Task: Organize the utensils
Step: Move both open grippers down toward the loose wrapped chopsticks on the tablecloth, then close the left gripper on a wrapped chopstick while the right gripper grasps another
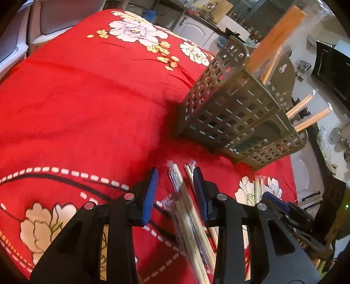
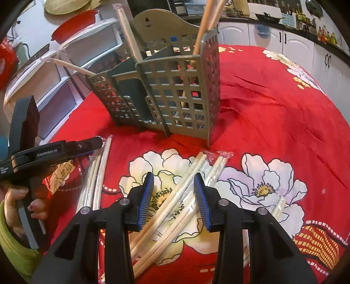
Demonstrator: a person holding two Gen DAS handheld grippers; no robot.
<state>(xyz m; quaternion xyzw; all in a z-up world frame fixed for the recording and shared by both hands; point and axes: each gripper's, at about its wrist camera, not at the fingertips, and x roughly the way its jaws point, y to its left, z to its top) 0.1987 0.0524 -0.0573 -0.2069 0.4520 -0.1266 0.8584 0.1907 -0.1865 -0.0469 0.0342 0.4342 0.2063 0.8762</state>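
A grey slotted utensil holder (image 1: 229, 113) (image 2: 166, 87) stands on the red floral cloth, with wrapped chopsticks (image 1: 275, 39) (image 2: 210, 13) leaning out of its compartments. My left gripper (image 1: 175, 187) is low over the cloth, its blue pads on either side of a plastic-wrapped chopstick pair (image 1: 186, 214) with a gap on the left side. In the right wrist view the left gripper (image 2: 98, 142) appears side-on above that pair (image 2: 96, 174). My right gripper (image 2: 174, 192) straddles a loose pile of wrapped chopsticks (image 2: 175, 203), pads apart from them. The right gripper's tip (image 1: 271, 197) shows at the left view's lower right.
A hand in a green sleeve (image 2: 17, 196) holds the left gripper's handle. More wrapped chopsticks (image 2: 277, 207) lie to the right on the cloth. White drawers (image 2: 54, 104) and a red bowl (image 2: 74, 24) stand beyond the table's left edge; cabinets (image 2: 295, 43) run behind.
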